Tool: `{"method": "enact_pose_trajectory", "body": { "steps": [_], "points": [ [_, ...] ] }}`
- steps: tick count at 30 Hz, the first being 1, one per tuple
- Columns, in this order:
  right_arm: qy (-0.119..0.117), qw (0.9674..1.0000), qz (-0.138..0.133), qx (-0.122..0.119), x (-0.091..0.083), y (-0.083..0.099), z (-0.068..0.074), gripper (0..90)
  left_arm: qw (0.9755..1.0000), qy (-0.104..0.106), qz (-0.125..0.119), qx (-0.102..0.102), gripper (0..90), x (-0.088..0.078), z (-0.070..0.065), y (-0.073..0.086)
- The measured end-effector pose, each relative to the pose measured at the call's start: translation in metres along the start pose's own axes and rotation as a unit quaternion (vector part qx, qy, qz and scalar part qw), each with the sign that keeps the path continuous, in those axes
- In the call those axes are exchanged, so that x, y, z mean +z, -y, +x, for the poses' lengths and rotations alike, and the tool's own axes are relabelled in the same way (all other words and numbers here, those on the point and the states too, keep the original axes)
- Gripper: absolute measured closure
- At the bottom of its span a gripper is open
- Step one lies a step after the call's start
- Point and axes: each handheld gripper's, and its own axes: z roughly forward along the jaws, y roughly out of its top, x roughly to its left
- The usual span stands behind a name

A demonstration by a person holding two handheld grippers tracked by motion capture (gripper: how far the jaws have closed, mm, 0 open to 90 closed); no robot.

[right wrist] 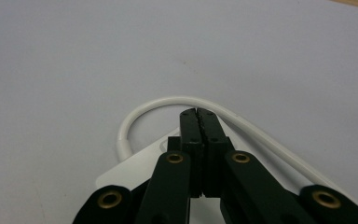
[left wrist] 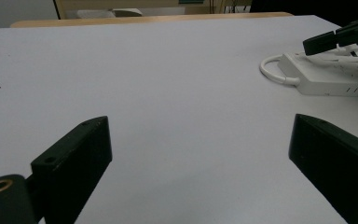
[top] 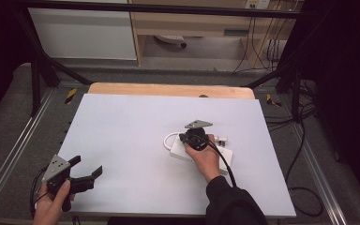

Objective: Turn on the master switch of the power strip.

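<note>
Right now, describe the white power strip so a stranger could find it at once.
Start from the white table and look right of its centre, where the right gripper hovers with fingers shut. The power strip lies flat under it. It is the one white block there, with a white cord looping from its end.

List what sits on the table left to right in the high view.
Left gripper, jaws open, at the near-left edge → white cord loop → white power strip under the right gripper, jaws closed.
</note>
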Motion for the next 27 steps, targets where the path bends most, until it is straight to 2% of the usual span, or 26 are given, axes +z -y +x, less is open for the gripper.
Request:
{"method": "enact_pose_trajectory", "body": {
  "steps": [3, 15, 27],
  "points": [
    [0.004, 0.9999, 0.003, -0.01, 0.0025, -0.0041, 0.001, 90.0, 1.0, 0.0, 0.0, -0.001, 5.8, 0.0, 0.0002, 0.0001],
    [0.013, 0.9995, 0.021, -0.02, 0.0088, -0.0047, 0.0006, 90.0, 1.0, 0.001, 0.0, -0.002, 5.9, 0.0, 0.0006, 0.0001],
    [0.018, 0.9992, 0.021, -0.03, 0.0096, -0.0045, 0.0019, 90.0, 1.0, 0.0, 0.0, -0.002, 5.9, 0.0, 0.0005, 0.0001]
  ]
}}
